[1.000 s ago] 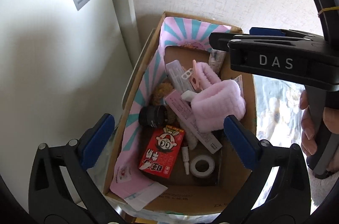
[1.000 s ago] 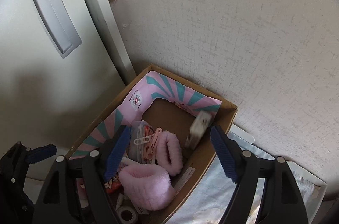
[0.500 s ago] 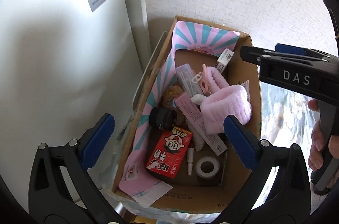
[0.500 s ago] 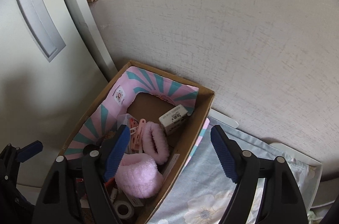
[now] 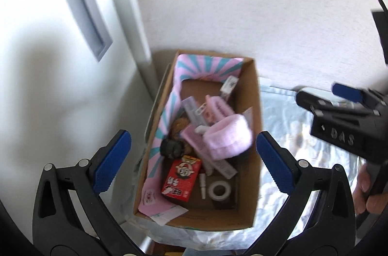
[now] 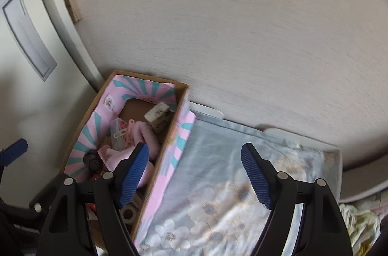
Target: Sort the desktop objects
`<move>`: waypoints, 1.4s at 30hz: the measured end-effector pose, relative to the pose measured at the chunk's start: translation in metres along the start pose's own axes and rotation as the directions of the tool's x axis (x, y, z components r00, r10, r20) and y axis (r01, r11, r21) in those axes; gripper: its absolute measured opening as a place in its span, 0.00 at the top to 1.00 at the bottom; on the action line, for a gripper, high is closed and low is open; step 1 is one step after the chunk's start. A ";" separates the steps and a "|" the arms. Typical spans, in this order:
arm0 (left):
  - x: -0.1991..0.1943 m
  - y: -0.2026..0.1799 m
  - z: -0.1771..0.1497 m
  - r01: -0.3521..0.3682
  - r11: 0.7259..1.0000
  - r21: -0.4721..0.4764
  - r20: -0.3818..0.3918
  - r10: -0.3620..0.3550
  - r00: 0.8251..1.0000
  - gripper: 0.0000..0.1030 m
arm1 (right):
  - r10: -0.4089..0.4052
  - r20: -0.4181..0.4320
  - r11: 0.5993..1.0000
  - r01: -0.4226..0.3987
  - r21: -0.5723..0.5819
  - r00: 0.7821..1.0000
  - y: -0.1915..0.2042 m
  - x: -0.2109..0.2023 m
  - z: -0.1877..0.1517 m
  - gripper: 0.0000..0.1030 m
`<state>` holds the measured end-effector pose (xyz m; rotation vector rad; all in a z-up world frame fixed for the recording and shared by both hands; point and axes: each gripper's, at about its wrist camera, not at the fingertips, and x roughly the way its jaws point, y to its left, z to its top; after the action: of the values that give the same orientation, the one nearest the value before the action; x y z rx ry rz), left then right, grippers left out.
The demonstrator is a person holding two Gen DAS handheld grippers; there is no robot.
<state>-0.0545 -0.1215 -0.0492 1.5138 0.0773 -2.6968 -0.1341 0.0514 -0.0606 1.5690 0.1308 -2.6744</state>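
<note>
A cardboard box with a pink and teal lining stands against the wall. In it lie a pink fluffy headband, a red snack box, a tape roll, a black jar and a small white box at the far right corner. My left gripper hangs open above the box, holding nothing. The right gripper is open and empty over a floral cloth, to the right of the box. The small white box also shows there.
A white cabinet door with a recessed handle stands left of the box. A textured wall runs behind. The floral cloth lies in a white tray. A person's hand holds the right gripper's handle.
The small white box dropped from between the right gripper's fingers into the box. Both grippers rose, and the right one swung right, from above the box to over the cloth.
</note>
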 end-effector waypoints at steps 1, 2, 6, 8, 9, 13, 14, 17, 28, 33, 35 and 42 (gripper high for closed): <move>-0.003 -0.005 0.003 0.012 1.000 0.010 -0.001 -0.012 1.000 0.00 | -0.029 -0.010 1.000 0.029 0.011 1.000 -0.007 -0.007 -0.004 0.27; -0.006 -0.010 0.004 0.025 0.999 0.021 -0.001 -0.025 1.000 0.00 | -0.058 -0.015 0.998 0.058 0.023 0.998 -0.013 -0.014 -0.008 0.27; -0.017 -0.030 0.009 0.061 0.996 0.061 -0.006 -0.061 0.998 0.00 | -0.120 -0.012 0.989 0.121 0.084 0.993 -0.039 -0.043 -0.027 0.27; -0.022 -0.039 0.011 0.077 0.994 0.076 -0.012 -0.076 0.997 0.00 | -0.133 -0.022 0.983 0.135 0.128 0.991 -0.053 -0.056 -0.037 0.27; -0.024 -0.043 0.012 0.084 0.993 0.082 -0.014 -0.083 0.996 0.00 | -0.131 -0.027 0.979 0.134 0.156 0.991 -0.060 -0.062 -0.041 0.27; -0.034 -0.060 0.016 0.085 0.989 0.122 -0.009 -0.085 0.996 0.00 | -0.120 -0.040 0.959 0.126 0.253 0.992 -0.084 -0.081 -0.058 0.27; -0.038 -0.064 0.017 0.080 0.988 0.133 -0.006 -0.080 0.997 0.00 | -0.120 -0.041 0.956 0.127 0.266 0.992 -0.087 -0.082 -0.061 0.27; -0.047 -0.072 0.021 0.075 0.985 0.158 0.001 -0.076 0.997 0.00 | -0.119 -0.046 0.944 0.128 0.306 0.992 -0.096 -0.094 -0.068 0.27; -0.061 -0.085 0.019 0.098 0.978 0.183 -0.003 -0.099 0.995 0.00 | -0.119 -0.017 0.934 0.118 0.338 0.993 -0.105 -0.112 -0.079 0.27; -0.066 -0.087 0.017 0.090 0.977 0.191 0.009 -0.094 0.996 0.00 | -0.124 -0.019 0.936 0.124 0.329 0.992 -0.105 -0.111 -0.079 0.27; -0.066 -0.087 0.016 0.097 0.977 0.187 0.004 -0.100 0.995 0.00 | -0.122 -0.023 0.937 0.123 0.327 0.992 -0.105 -0.110 -0.080 0.27; -0.066 -0.085 0.012 0.105 0.979 0.176 -0.010 -0.105 0.994 0.00 | -0.120 -0.033 0.940 0.124 0.317 0.992 -0.107 -0.109 -0.080 0.27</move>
<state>-0.0359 -0.0362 0.0152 1.5991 -0.0863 -2.8542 -0.0190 0.1643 0.0015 1.7124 -0.2247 -2.9000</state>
